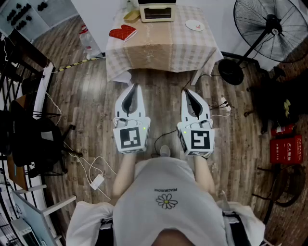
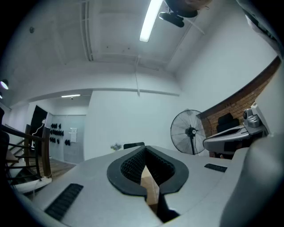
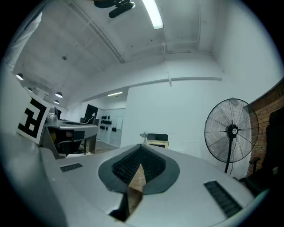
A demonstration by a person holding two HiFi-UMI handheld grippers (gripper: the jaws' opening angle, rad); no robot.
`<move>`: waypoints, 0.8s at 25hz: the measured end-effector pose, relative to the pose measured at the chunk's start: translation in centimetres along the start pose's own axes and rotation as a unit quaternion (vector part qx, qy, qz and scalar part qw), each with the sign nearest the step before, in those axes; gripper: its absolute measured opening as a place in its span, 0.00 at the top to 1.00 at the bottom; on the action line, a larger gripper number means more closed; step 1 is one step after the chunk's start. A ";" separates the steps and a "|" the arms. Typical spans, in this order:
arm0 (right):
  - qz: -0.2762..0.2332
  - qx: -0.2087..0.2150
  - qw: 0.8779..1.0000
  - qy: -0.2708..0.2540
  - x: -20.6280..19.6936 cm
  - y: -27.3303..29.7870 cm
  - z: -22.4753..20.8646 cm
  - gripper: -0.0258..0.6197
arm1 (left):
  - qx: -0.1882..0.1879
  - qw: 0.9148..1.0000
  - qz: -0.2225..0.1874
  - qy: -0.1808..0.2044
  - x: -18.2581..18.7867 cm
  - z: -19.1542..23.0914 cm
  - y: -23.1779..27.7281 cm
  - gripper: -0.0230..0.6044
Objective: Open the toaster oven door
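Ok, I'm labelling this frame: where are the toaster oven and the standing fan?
toaster oven (image 1: 157, 13), head view, its front door.
standing fan (image 1: 271, 21), head view, centre hub of the grille.

I see the toaster oven standing upright at the far edge of the cloth-covered table, well ahead of me and partly cut off by the top of the head view. It is a small cream-white box with a dark glass window across its front. Its door faces me and sits flush against the body, closed. In the right gripper view the toaster oven shows small and distant
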State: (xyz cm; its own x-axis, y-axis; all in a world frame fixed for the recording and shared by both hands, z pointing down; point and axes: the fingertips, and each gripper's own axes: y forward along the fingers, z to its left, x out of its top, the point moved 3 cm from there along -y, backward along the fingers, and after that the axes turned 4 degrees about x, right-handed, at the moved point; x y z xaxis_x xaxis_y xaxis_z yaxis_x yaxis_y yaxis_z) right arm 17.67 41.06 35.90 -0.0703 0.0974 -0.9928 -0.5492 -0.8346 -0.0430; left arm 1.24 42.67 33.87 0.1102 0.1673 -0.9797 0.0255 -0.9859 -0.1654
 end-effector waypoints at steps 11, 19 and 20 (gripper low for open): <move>0.014 0.022 1.000 0.007 -1.5 1.6 -0.2 0.95 | -0.002 1.000 0.015 -0.006 -1.2 0.1 1.8 0.94; 0.020 0.032 0.999 0.016 -2.5 2.5 -0.3 0.95 | 0.006 0.999 0.033 0.013 -2.0 1.3 2.5 0.94; 0.018 0.033 0.999 0.015 -2.5 2.6 -0.4 0.95 | 0.006 0.999 0.032 0.014 -1.9 1.4 2.6 0.94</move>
State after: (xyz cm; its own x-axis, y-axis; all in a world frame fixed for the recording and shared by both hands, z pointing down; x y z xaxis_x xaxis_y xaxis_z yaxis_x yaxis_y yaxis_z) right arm 16.73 38.46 38.24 -0.0659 0.0514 -0.9965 -0.6001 -0.8000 -0.0016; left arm -0.35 39.74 35.16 0.1381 0.1042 -0.9849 0.0049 -0.9945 -0.1046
